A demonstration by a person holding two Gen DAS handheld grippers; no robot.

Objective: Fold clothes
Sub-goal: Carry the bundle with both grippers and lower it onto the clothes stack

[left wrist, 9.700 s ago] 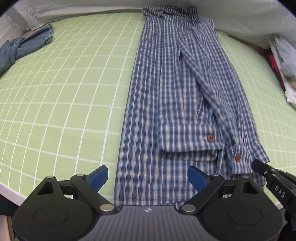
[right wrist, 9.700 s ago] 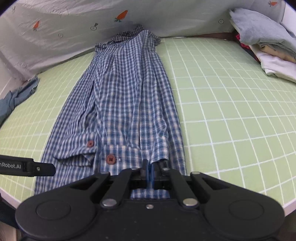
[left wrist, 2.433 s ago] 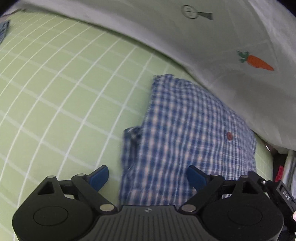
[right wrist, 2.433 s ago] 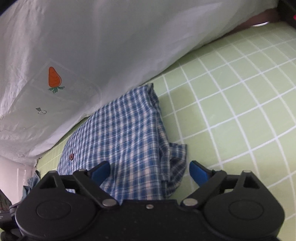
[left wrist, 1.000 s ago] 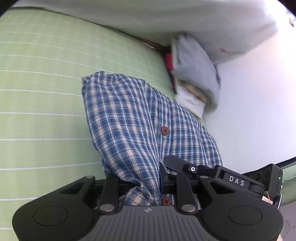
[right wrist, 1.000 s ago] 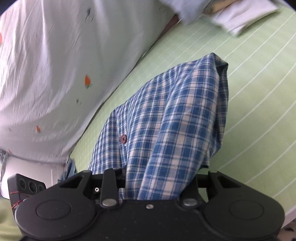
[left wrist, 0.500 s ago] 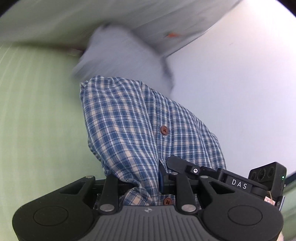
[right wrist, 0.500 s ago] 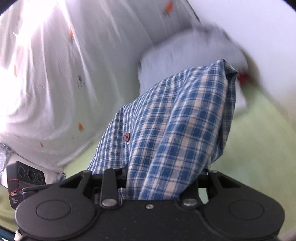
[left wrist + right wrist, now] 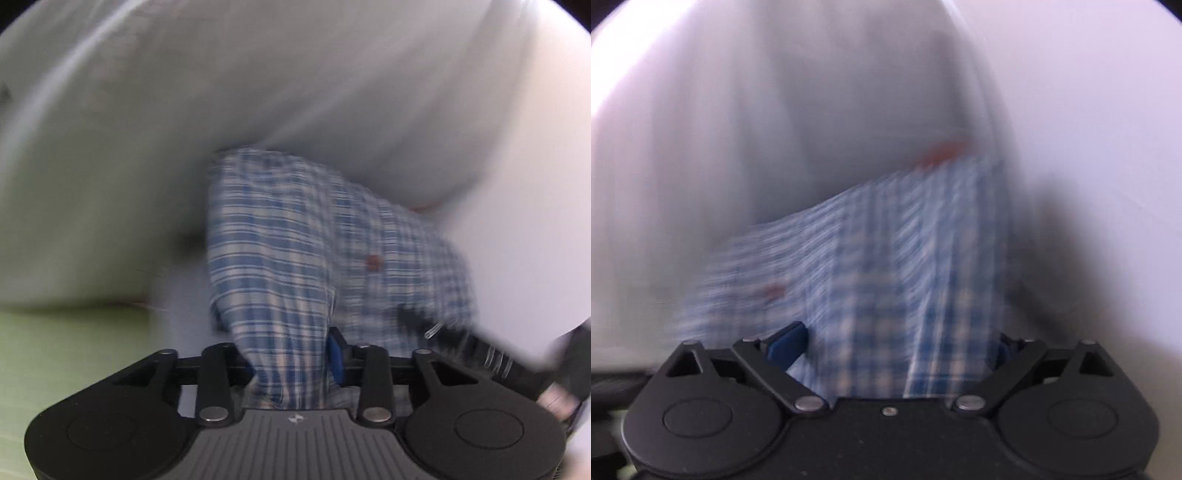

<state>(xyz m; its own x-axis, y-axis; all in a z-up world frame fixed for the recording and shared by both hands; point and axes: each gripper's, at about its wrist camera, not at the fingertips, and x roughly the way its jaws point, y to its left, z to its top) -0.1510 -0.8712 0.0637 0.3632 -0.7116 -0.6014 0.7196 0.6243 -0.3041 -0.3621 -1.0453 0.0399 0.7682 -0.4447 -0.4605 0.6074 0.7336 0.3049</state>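
Observation:
The folded blue plaid shirt (image 9: 280, 236) fills the middle of the blurred left wrist view, bunched and hanging forward of the fingers. My left gripper (image 9: 290, 354) still has cloth filling its narrow gap, the blue pad (image 9: 334, 354) against the fabric, and its jaws are opening. In the right wrist view the same shirt (image 9: 886, 251) lies between the fingers of my right gripper (image 9: 894, 345). Those jaws are opening and stand wide. The left blue pad (image 9: 786, 343) is clear of the cloth.
Pale grey-white fabric (image 9: 258, 92) and a white wall (image 9: 535, 184) fill the background, smeared by motion. A strip of the green mat (image 9: 55, 350) shows at lower left. The other gripper's black body (image 9: 498, 354) sits close at lower right.
Both grippers have swung with the shirt away from the green mat toward the pale fabric and wall. The right jaws have spread wide off the cloth. The left jaws have widened a little.

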